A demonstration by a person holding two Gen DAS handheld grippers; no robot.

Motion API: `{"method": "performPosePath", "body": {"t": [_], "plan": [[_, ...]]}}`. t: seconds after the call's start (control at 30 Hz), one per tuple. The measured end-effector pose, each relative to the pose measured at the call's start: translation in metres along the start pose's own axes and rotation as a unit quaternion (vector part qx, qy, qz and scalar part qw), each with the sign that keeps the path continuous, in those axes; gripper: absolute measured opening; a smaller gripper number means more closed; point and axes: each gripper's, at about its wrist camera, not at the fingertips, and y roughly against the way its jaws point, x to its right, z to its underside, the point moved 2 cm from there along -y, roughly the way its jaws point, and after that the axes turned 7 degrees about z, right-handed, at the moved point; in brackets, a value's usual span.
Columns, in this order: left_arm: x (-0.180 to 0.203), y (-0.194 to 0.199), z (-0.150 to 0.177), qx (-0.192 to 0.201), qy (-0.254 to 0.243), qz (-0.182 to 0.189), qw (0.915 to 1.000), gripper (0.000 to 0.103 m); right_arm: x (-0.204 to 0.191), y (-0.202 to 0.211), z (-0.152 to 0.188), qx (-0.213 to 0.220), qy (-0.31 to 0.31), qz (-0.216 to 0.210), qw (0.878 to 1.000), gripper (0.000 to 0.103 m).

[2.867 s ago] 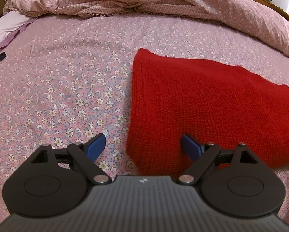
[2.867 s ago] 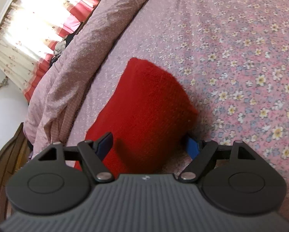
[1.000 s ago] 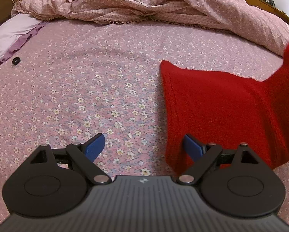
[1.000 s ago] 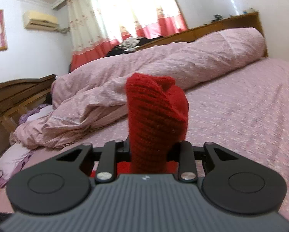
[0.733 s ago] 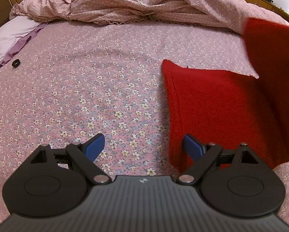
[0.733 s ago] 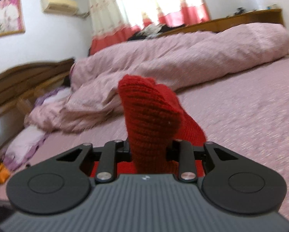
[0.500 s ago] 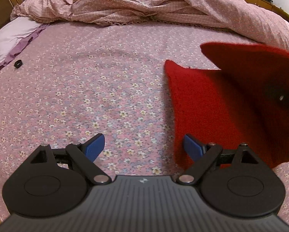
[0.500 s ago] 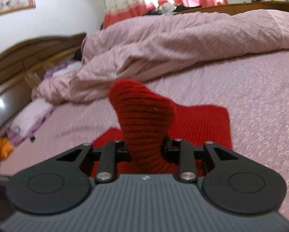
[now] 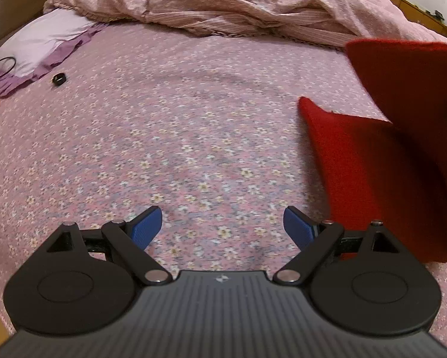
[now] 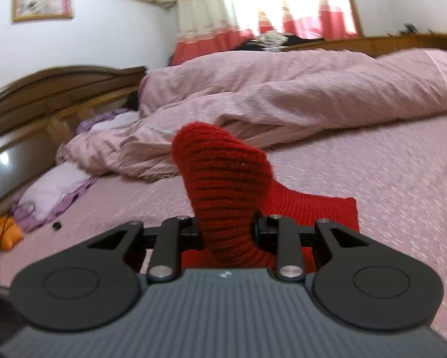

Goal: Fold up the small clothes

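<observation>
Your right gripper (image 10: 227, 232) is pinching a bunched edge of the red knit (image 10: 223, 185), its jaws closed tight on the wool and lifting that end clear of the bed (image 10: 387, 185). The rest of the knit (image 9: 372, 179) is lying flat on the flowered sheet (image 9: 178, 125), to the right of your left gripper (image 9: 222, 226), with the raised part hanging above it at the right edge of the left wrist view. Your left gripper is hovering over bare sheet with its blue pads (image 9: 147, 226) spread wide and nothing between them; the knit's near edge is sitting just beside the right pad. A rumpled pink quilt (image 9: 253, 3) is lying along the far side of the bed, and a small black ring (image 9: 59, 79) is resting near a lilac pillow (image 9: 44, 38).
</observation>
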Motion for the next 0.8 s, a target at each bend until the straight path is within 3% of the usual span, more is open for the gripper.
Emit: {"method": "performPosePath", "body": {"t": [0.2, 0.33, 0.57, 0.8], "plan": [[-0.01, 0.004, 0.004, 0.001, 0.002, -0.007, 1.0, 0.091, -0.029, -0.02, 0.036, -0.057, 0.038, -0.02, 0.997, 0.03], [-0.015, 0.006, 0.004, 0.002, 0.006, -0.011, 0.9999, 0.091, -0.037, -0.015, 0.05, -0.053, 0.07, -0.029, 0.996, 0.033], [-0.009, 0.018, -0.005, 0.017, 0.0, -0.01, 0.9998, 0.091, -0.027, 0.002, 0.043, -0.065, 0.014, -0.068, 0.995, 0.05], [0.014, 0.041, -0.018, 0.04, -0.025, 0.003, 0.9989, 0.091, -0.015, 0.032, 0.04, -0.073, -0.015, -0.102, 0.992, 0.053]]}}
